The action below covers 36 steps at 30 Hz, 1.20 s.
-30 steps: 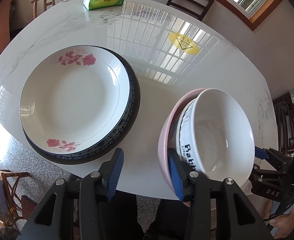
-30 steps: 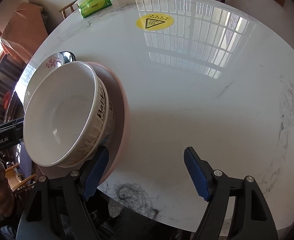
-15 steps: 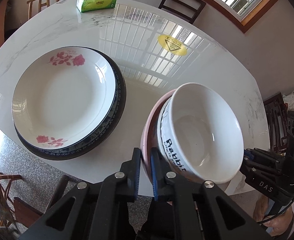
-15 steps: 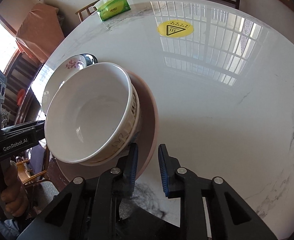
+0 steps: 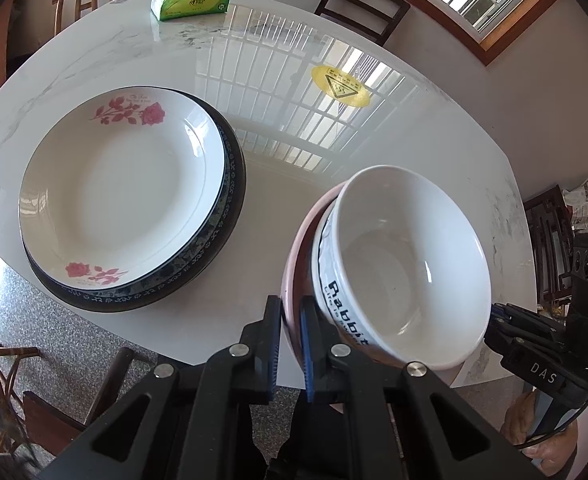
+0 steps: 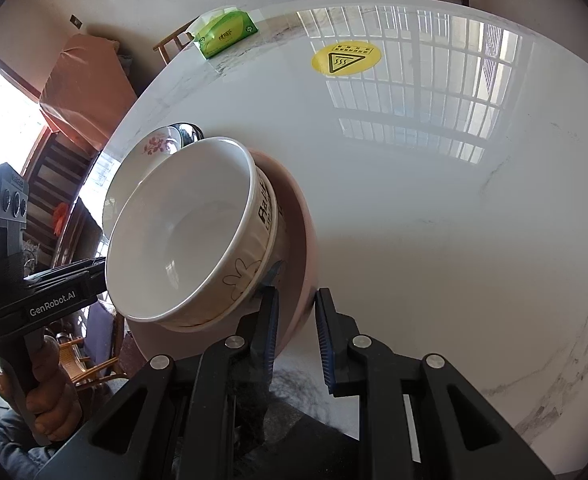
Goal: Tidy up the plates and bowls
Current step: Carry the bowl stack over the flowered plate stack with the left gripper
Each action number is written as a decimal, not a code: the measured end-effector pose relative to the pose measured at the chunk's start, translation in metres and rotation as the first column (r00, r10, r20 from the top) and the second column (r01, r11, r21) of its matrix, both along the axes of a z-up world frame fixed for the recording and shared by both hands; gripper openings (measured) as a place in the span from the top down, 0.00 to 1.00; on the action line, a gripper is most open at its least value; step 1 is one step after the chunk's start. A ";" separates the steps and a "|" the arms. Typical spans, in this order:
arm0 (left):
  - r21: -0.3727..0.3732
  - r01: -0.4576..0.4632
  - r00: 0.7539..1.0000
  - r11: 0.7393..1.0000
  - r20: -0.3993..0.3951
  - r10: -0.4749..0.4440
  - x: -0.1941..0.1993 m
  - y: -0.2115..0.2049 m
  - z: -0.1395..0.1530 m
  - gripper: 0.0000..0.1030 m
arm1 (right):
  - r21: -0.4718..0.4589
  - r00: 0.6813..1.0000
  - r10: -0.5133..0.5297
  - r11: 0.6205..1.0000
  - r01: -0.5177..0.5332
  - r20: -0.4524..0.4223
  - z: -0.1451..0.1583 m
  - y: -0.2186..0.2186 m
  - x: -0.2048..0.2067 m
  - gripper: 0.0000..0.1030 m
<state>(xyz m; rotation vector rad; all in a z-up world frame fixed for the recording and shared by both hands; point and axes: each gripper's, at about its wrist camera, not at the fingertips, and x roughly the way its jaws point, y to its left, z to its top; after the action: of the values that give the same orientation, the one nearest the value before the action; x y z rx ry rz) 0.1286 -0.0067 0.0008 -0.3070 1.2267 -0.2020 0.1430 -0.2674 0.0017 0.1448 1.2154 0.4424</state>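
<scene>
A white bowl [image 5: 406, 268] with black lettering sits nested in a pink bowl [image 5: 298, 264]. My left gripper [image 5: 290, 340] is shut on the pink bowl's near rim. My right gripper [image 6: 296, 328] is shut on the pink bowl's [image 6: 294, 240] opposite rim, with the white bowl [image 6: 182, 240] inside it. The bowls are tilted and held above the table. A white plate with red roses [image 5: 122, 188] lies on a dark blue-rimmed plate [image 5: 222, 232] at the left of the table; it also shows in the right wrist view [image 6: 150, 148].
The white marble table [image 5: 294, 128] carries a green tissue pack [image 5: 192, 0] at its far edge and a yellow warning sticker [image 5: 340, 86]. Wooden chairs [image 5: 364, 4] stand around it. The table's right half [image 6: 454, 220] is bare marble.
Both grippers went from open beside the bowls to shut on the pink bowl's rim. The nested bowls have since tilted and risen off the table.
</scene>
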 end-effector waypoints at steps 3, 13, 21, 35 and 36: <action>0.003 -0.001 1.000 1.000 0.010 0.000 0.000 0.000 0.003 0.92 | 0.028 1.000 -0.010 1.000 0.010 -0.006 0.000 -0.004 0.000 0.80; 0.009 -0.010 0.999 1.000 0.032 0.010 -0.005 -0.001 0.011 0.92 | 0.082 0.999 -0.032 0.996 0.032 -0.002 0.002 -0.012 -0.002 0.80; 0.015 -0.019 0.998 1.000 0.055 0.018 -0.007 0.002 0.022 0.92 | 0.099 1.000 -0.029 0.995 0.027 0.013 0.009 -0.009 -0.003 0.79; 0.028 -0.045 0.996 0.999 0.084 0.043 -0.009 0.005 0.037 0.93 | 0.117 0.999 -0.018 0.993 0.013 0.035 0.018 -0.002 -0.003 0.79; 0.030 -0.048 0.995 0.998 0.085 0.045 -0.010 0.005 0.038 0.94 | 0.118 0.999 -0.016 0.993 0.011 0.036 0.019 -0.002 -0.003 0.79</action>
<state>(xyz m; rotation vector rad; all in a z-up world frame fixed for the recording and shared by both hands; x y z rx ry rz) 0.1191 -0.0020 0.0384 -0.2964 1.1367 -0.1536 0.1404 -0.2691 0.0204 0.2451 1.1514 0.5033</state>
